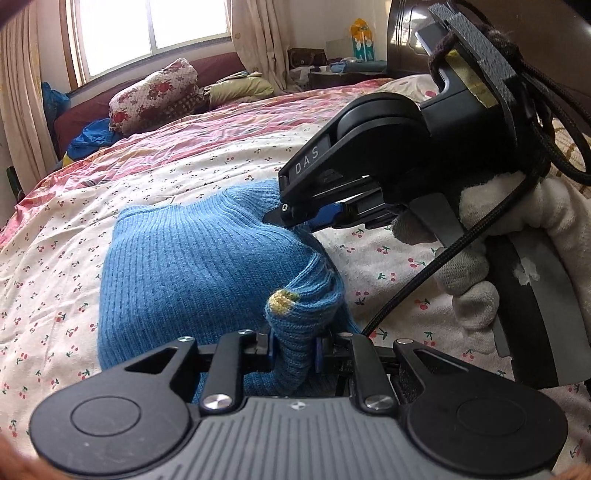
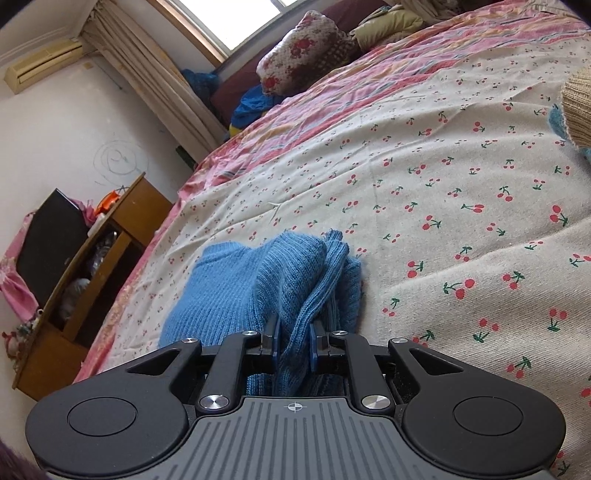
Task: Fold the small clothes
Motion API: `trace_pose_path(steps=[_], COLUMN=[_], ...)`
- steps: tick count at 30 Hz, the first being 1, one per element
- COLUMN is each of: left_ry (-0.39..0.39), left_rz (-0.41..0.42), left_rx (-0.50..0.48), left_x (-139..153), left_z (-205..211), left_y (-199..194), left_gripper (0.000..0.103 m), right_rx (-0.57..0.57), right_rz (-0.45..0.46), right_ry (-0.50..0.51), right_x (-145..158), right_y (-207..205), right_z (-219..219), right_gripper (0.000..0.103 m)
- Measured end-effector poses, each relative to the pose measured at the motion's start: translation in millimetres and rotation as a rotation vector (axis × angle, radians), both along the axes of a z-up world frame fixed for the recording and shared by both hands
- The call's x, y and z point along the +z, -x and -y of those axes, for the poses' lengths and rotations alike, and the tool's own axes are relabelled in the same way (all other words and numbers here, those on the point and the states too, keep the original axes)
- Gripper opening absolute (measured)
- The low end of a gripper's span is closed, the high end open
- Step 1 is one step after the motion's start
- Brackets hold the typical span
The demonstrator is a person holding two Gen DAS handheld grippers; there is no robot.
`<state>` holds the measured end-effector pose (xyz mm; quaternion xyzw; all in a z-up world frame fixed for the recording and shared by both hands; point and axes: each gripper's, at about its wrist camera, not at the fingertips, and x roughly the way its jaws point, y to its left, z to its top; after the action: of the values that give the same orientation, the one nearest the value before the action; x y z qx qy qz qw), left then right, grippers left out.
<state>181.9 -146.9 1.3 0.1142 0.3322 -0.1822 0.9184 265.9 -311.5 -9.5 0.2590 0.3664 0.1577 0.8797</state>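
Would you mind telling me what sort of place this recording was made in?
Most likely a home bedroom: a bed with a cherry-print sheet, a floral pillow by the curtained window, and a wooden cabinet alongside.

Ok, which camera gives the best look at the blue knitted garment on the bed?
The left wrist view: the blue knitted garment shows almost whole there, with the left gripper and right gripper both pinching its edges. The right wrist view shows only a bunched part running into the right gripper.
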Motion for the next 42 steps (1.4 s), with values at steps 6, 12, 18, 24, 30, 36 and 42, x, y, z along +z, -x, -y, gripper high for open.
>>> trace_pose_path(steps=[6, 12, 18, 24, 30, 36, 42], left_ry=[-0.019, -0.042, -0.067, -0.053, 0.018, 0.080, 0.162], left_rz=[-0.012, -0.018, -0.028, -0.045, -0.033, 0.013, 0.026], left_rx=[0.002, 0.001, 0.000, -0.034, -0.083, -0.056, 0.051], left_x=[-0.5, -0.2, 0.8, 7.9, 25.6, 45.4, 48.7], left_z=[3.1, 6.9, 9.8, 4.6, -20.2, -54.9, -87.7], left_y=[-0.9, -1.5, -1.0, 13.2, 46.5, 58.9, 24.4], left_gripper=[0.023, 0.023, 0.024, 0.028, 0.032, 0.033, 0.034], right_rx=[0.008, 0.021, 0.031, 0.019, -0.019, 0.005, 0.098], right_rz=[0.006, 0.014, 0.016, 0.041, 0.052, 0.142, 0.149], right_ry=[0.022, 0.052, 0.081, 0.223, 0.308, 0.282, 0.310], right_x=[1.5, 4.1, 7.5, 16.8, 25.9, 53.5, 49.1], right_y=[0.7, 2.9, 6.2, 23.9, 58.0, 89.8, 82.2], right_z=[-0.6, -1.7, -2.9, -7.5, -6.4, -21.1, -56.2], right_gripper=[0.014, 0.015, 0.017, 0.030, 0.030, 0.030, 0.029])
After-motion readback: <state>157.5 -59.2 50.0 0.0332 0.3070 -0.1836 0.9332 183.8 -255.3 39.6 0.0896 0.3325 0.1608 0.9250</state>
